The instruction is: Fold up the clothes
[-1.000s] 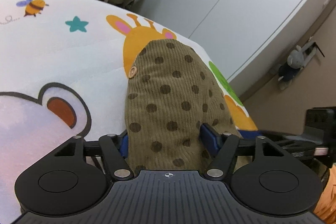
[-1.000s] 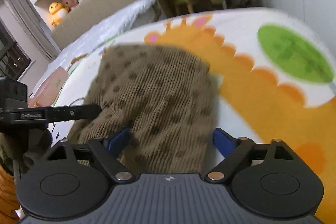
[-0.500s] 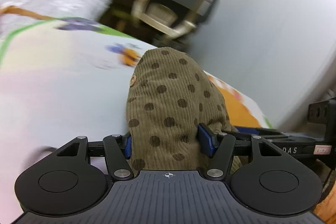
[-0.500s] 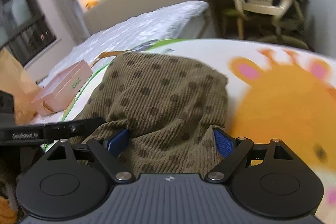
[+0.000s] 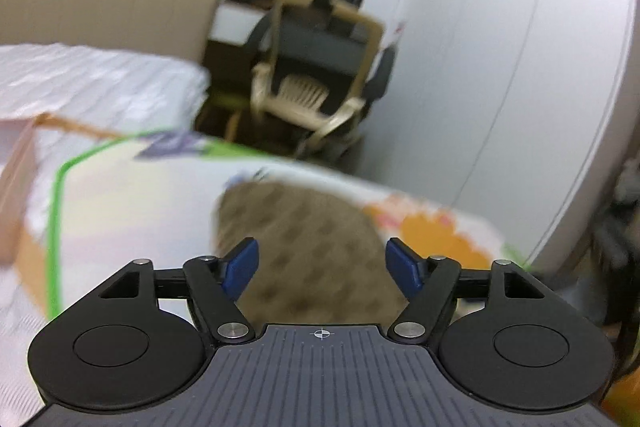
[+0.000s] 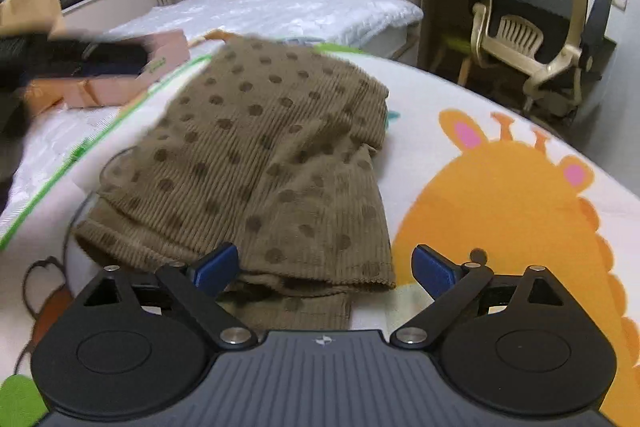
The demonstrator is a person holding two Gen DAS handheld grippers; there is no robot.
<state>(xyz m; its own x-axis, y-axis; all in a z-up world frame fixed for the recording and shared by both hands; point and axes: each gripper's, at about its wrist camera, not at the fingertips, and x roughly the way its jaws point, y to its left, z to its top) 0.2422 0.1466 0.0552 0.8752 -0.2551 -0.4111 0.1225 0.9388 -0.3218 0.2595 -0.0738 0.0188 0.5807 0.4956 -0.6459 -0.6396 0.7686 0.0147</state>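
Observation:
An olive-brown corduroy garment [image 6: 264,163] with dark polka dots lies folded over on the animal-print mat [image 6: 500,211]. My right gripper [image 6: 324,267] is open, its blue pads on either side of the garment's near hem, gripping nothing. My left gripper [image 5: 322,267] is open just above the same garment [image 5: 304,239], which is blurred in the left wrist view. The left gripper's body shows as a dark blur at the far left of the right wrist view [image 6: 68,59].
A pink box [image 6: 160,63] sits at the mat's far left edge. Behind it is a bed with a white cover [image 6: 288,11]. A beige office chair [image 6: 532,27] stands at the back right. A grey wardrobe [image 5: 500,67] is to the right.
Both grippers have let go of the garment and opened. The garment now lies folded on the mat. The left gripper has swung up and away, so its view is blurred.

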